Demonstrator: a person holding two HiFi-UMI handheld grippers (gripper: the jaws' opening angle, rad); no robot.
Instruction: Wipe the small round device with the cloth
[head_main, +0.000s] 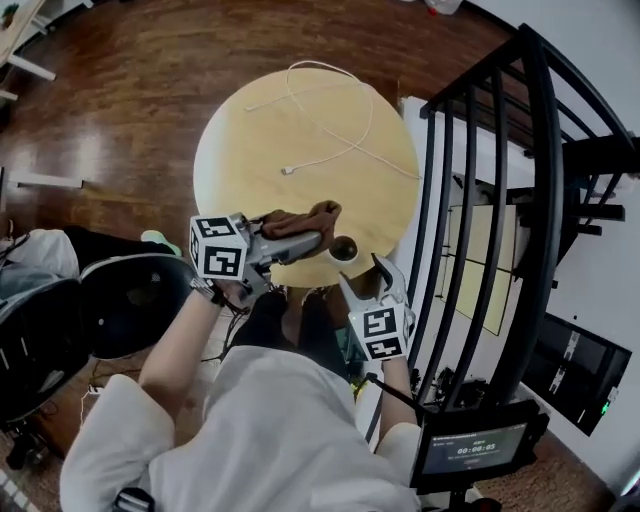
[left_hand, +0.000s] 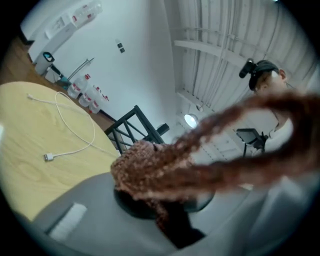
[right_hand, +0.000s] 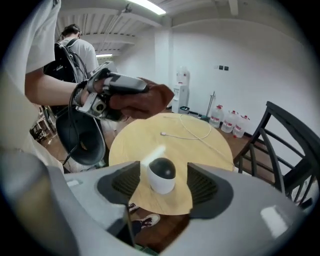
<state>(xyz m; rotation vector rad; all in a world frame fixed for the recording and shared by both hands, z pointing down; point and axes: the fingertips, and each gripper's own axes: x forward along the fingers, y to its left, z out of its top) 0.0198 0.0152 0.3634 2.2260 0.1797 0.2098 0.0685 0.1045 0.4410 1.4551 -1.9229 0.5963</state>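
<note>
Two tools, L tool (head_main: 312, 240) clenched on cloth (head_main: 300, 218), R tool (head_main: 362, 275) released, device (right_hand: 161, 175) btwn jaws.

The left gripper (head_main: 315, 240) lies level over the near edge of the worktop (head_main: 300, 150) and points right, its jaws clamped on the cloth (head_main: 305, 218). The right gripper (head_main: 366, 277), nearer and to the right, tilts down and away. Its jaws stand apart either side of the device (right_hand: 161, 175) without touching it.

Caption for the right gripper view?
Right gripper open around the small round device on the table; left gripper holds the cloth.
</note>
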